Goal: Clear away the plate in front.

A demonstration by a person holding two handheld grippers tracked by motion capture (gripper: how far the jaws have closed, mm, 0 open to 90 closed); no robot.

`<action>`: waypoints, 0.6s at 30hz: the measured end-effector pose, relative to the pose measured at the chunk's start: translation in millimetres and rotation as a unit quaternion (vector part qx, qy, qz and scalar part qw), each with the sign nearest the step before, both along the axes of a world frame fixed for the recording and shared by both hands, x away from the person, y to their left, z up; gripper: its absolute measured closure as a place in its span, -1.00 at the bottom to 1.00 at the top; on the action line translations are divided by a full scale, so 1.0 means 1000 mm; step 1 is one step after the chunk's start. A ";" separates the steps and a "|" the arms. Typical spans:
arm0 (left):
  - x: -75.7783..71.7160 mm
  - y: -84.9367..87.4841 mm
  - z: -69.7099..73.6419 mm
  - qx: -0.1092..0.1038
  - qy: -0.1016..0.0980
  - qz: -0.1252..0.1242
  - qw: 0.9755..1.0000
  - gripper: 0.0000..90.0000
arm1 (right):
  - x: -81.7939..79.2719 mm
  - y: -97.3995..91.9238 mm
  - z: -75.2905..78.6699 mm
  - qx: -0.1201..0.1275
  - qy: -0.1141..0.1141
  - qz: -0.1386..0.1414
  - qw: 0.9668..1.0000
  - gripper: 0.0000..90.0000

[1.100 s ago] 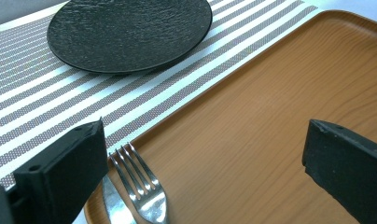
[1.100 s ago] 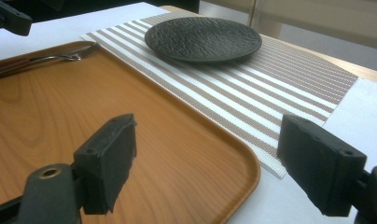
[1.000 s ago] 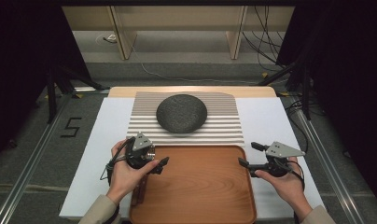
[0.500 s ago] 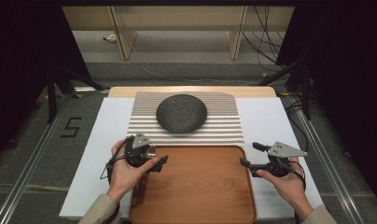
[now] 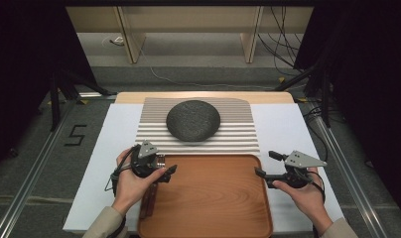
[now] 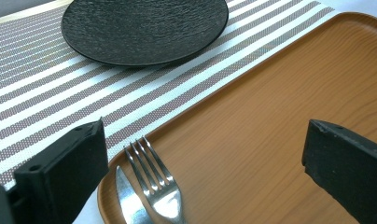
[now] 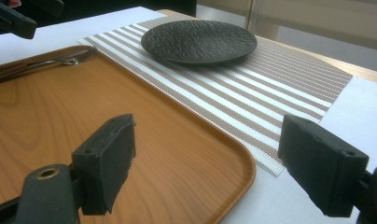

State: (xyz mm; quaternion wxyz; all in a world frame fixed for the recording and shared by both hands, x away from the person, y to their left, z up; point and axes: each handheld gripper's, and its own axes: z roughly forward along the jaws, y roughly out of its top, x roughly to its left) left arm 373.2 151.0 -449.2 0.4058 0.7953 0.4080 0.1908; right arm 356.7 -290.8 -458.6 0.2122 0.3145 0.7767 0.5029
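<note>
At the left edge of the wooden tray (image 5: 213,198), a fork (image 6: 158,184) and a knife (image 6: 130,200) are lying side by side, and I am seeing them best in the left gripper view, where the fork's tines are pointing toward the striped placemat (image 6: 60,98) and the knife blade is sitting just to the left of the fork, close against it. I am holding the left gripper (image 5: 161,168) over that corner of the tray with its jaws spread wide; nothing is sitting between them and they are touching neither piece of cutlery, as far as I can tell from the views. I am keeping the right gripper (image 5: 265,166) at the tray's right edge, its jaws likewise standing wide apart and gripping nothing, hovering near the tray's near-right corner and the white table cover (image 7: 280,205) beside it. Beyond the tray's far rim, the placemat is lying just past it, and the dark plate (image 5: 193,120) is resting on the mat's far half, well apart from both grippers. Most of the tray's surface between my two hands is lying bare, and strips of white cover are running along either side of tray and mat out to the table's edges.
</note>
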 end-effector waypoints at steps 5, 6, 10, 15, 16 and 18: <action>-0.001 0.001 0.000 0.000 0.000 0.001 1.000 -1.00 | -0.001 0.002 0.001 -0.003 -0.003 0.001 1.000 -0.56; -0.001 0.001 0.000 0.000 -0.001 0.002 1.000 -1.00 | -0.001 0.002 0.002 -0.003 -0.003 0.001 1.000 -0.56; -0.001 0.001 0.001 0.000 -0.002 0.003 1.000 -1.00 | -0.001 0.003 0.003 -0.002 -0.006 0.001 1.000 -0.56; 0.001 0.004 0.001 -0.006 0.001 0.006 1.000 -0.99 | -0.001 0.002 0.003 -0.002 -0.007 0.000 1.000 -0.56; 0.002 0.005 0.001 -0.005 0.004 0.006 1.000 -0.99 | -0.001 0.003 0.003 -0.002 -0.007 0.000 1.000 -0.56; 0.003 0.006 0.000 -0.007 0.006 0.007 1.000 -0.99 | -0.001 0.003 0.004 -0.002 -0.007 0.000 1.000 -0.56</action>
